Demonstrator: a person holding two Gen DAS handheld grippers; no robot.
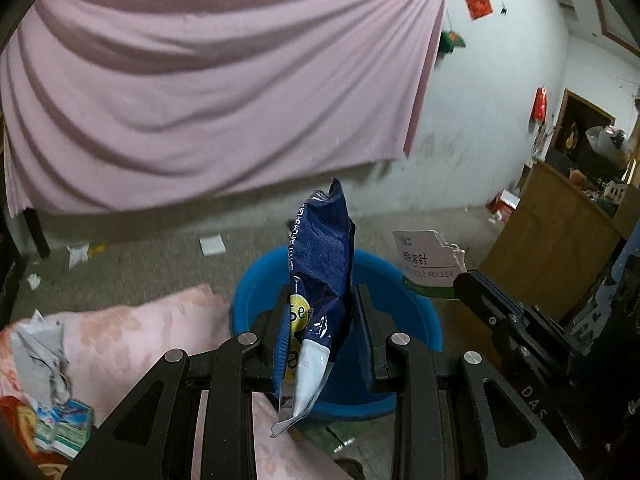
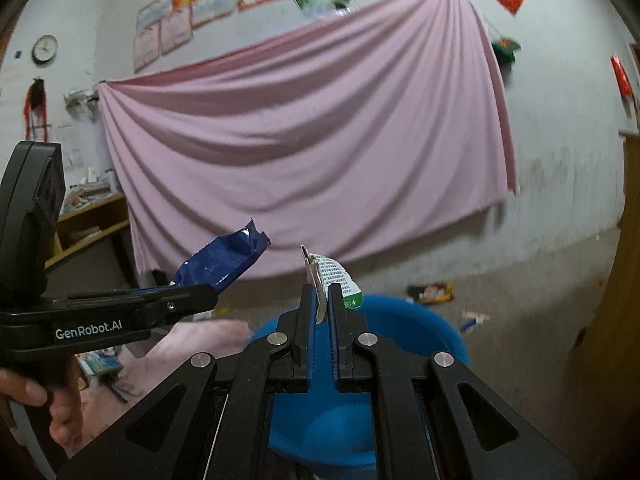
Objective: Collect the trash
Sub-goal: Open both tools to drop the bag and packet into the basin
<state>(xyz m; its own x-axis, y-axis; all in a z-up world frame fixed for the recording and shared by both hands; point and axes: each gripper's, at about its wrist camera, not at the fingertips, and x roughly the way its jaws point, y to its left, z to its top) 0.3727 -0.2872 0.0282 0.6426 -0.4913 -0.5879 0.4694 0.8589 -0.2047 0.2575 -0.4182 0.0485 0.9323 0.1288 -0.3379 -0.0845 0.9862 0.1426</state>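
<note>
One blue basin [image 1: 416, 312] sits on the floor, and as far as I can see there's nothing inside it. Both grippers hang right above it. Left gripper [image 1: 322, 332] has its jaws clamped on a dark blue snack wrapper [image 1: 322, 264], standing upright over the basin. Right gripper [image 2: 322, 312] jaws are nearly together, pinching a torn white-and-green paper packet [image 2: 340, 280] over the basin's rim. So two trash pieces are held, one per gripper.

Dim, flat indoor light around my claws; far walls smear with blur, edges bow and darken.
</note>
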